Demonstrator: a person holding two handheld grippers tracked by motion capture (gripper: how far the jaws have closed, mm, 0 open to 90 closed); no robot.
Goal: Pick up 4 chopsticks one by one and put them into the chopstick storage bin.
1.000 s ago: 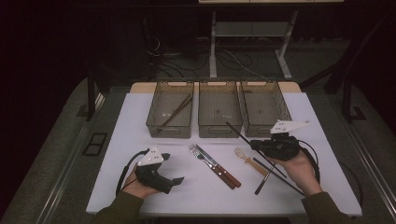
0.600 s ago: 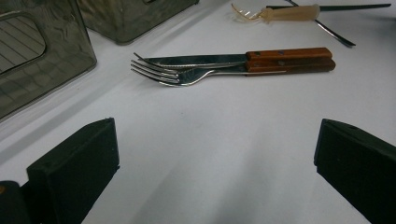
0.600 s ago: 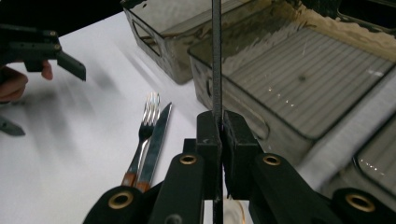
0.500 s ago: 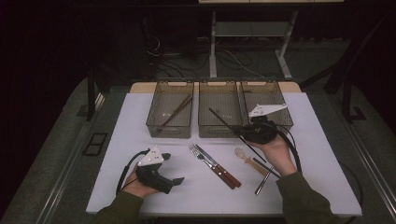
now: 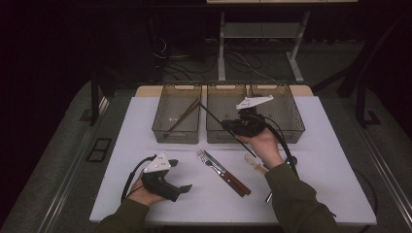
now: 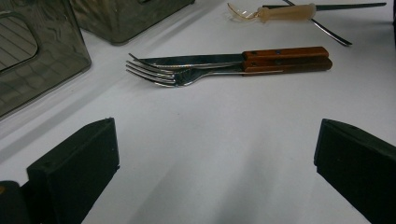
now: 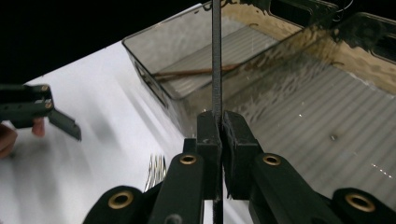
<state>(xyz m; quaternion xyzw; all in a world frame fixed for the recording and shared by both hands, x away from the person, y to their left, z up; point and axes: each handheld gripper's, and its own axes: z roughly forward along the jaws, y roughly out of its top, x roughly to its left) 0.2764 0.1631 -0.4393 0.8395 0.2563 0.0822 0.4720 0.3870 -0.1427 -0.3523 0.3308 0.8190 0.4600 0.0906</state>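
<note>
My right gripper (image 5: 228, 124) is shut on a thin dark chopstick (image 5: 211, 114) and hovers over the near edge of the middle bin (image 5: 214, 137). The stick's far tip points toward the left bin (image 5: 160, 131). In the right gripper view the chopstick (image 7: 216, 56) rises straight from between the closed pads (image 7: 208, 135). My left gripper (image 5: 180, 175) rests on the white table at the near left, open, with nothing between its jaws. A wooden-handled fork (image 6: 159, 74) and knife (image 6: 224, 58) lie side by side ahead of it.
Three clear bins stand in a row at the back; the left one holds brown chopsticks (image 5: 182, 116), and the right bin (image 5: 296, 131) stands beyond my right hand. A clear plastic spoon (image 5: 253, 161) and a dark stick (image 5: 268, 196) lie near the right forearm.
My right hand has carried the chopstick left and away from me, from the table's right side to over the middle bin. The left gripper has stayed still.
</note>
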